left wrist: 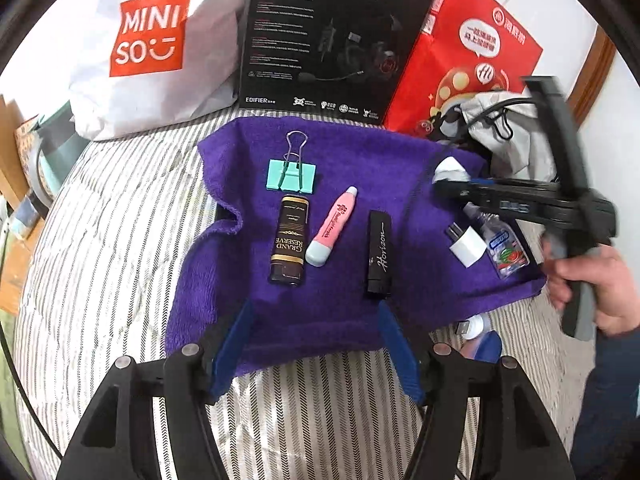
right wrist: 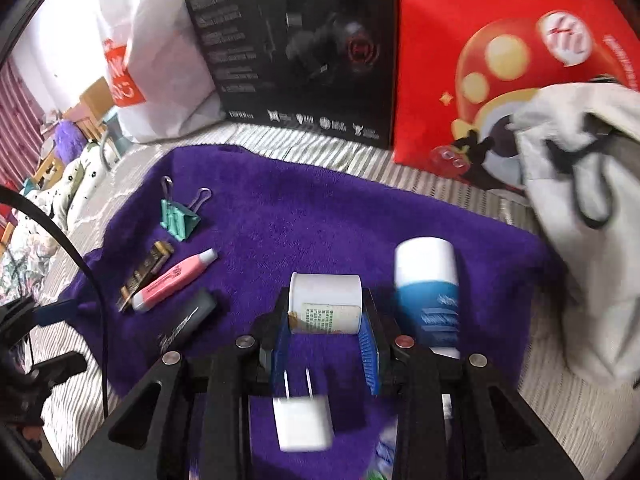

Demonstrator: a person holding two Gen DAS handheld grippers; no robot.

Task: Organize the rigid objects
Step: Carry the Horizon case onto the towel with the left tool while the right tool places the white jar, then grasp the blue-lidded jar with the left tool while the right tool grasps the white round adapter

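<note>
Left wrist view: purple towel [left wrist: 320,300] across the middle of the frame, on a striped bedcover [left wrist: 100,240]
Row on towel: teal binder clip [left wrist: 291,176] at upper centre; below it a dark Grand Reserve tube [left wrist: 287,240], a pink pen-like stick [left wrist: 331,227] and a black Horizon bar [left wrist: 379,252], side by side, long axes running roughly up-down the frame, apart from one another
Left gripper [left wrist: 316,340]: at lower centre, blue fingers [left wrist: 236,344] spread wide, nothing between them, tips over the towel's near edge, short of the row
Right gripper [left wrist: 452,184]: enters from the right edge, held by a hand [left wrist: 592,280]; tip at a white jar [left wrist: 450,170], grip unclear from here
Right edge of towel: white plug adapter [left wrist: 468,246] touching a small clear bottle [left wrist: 504,248]
Right wrist view: right gripper [right wrist: 326,316] at lower centre, fingers [right wrist: 370,340] closed in on the white jar [right wrist: 325,304], one at each end; jar on its side, long axis crosswise between the fingers
Beside the jar: blue-and-white bottle [right wrist: 428,292] just right of the right finger; plug adapter [right wrist: 302,420] under the gripper body, prongs pointing up-frame
Nearer hand: right for the jar, judged; left nearer the row
Only in left view: clear bottle in full, hand
Only in right view: label on the jar, finger contact at its ends
</note>
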